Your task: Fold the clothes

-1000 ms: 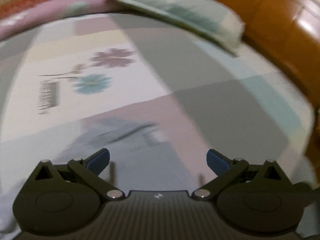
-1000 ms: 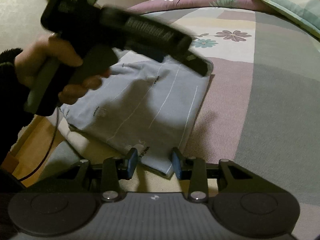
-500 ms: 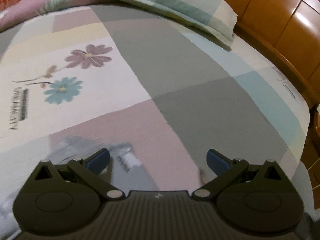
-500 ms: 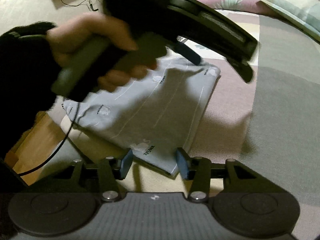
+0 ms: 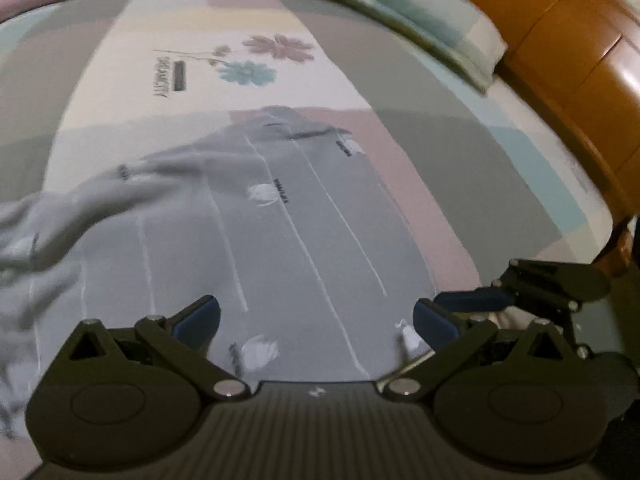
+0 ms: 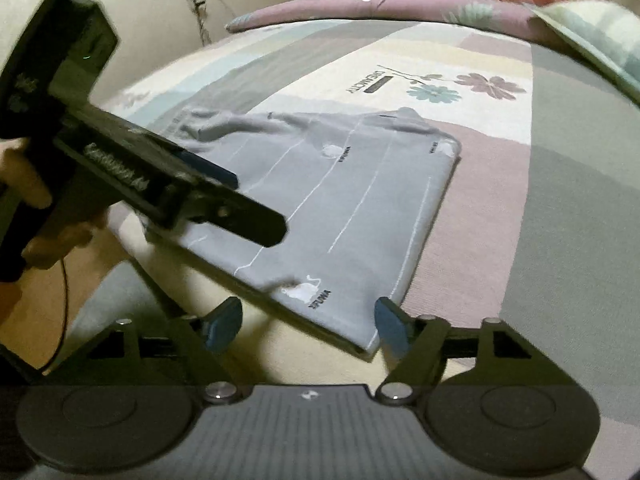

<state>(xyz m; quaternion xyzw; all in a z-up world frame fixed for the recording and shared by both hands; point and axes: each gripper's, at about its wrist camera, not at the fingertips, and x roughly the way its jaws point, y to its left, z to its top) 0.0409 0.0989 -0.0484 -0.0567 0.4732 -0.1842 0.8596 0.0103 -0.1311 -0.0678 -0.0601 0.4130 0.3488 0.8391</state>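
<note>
From the left wrist camera, the folded pale grey-blue cotton garment with thin white lines (image 5: 304,240) lies flat on the patchwork bedspread of grey, pink, cream and pale blue blocks (image 5: 460,152), and everything else can be placed from that garment. Its left side is rumpled into loose folds. Beyond its far edge the bedspread carries 2 printed flowers, 1 mauve and 1 teal, with a line of grey lettering beside them, too blurred here to read. Farther off and to the right lies a soft checked green and cream pillow (image 5: 420,12), and right of that rises the glossy orange-brown wooden headboard (image 5: 560,52). The left gripper (image 5: 316,318) stands wide open just above the garment's near edge, nothing between its blue pads. At the garment's near right corner the right gripper (image 5: 532,292) shows from the side. Small dark print and white cat-like motifs dot the cloth, blurred. From the right wrist camera, the same garment (image 6: 360,208) lies with a crisp straight right edge and its near corner between the right gripper's (image 6: 308,322) jaws, which have just been opening and now stand wide, the pads clear of the cloth. Print near that corner seems to read "XFUMA". Past the garment's far edge the bedspread lettering reads "DREAMCITY". Over the garment's left side a hand (image 6: 24,184) holds the left gripper. Beyond the bed are a plain wall, a dangling cable and a striped curtain.
</note>
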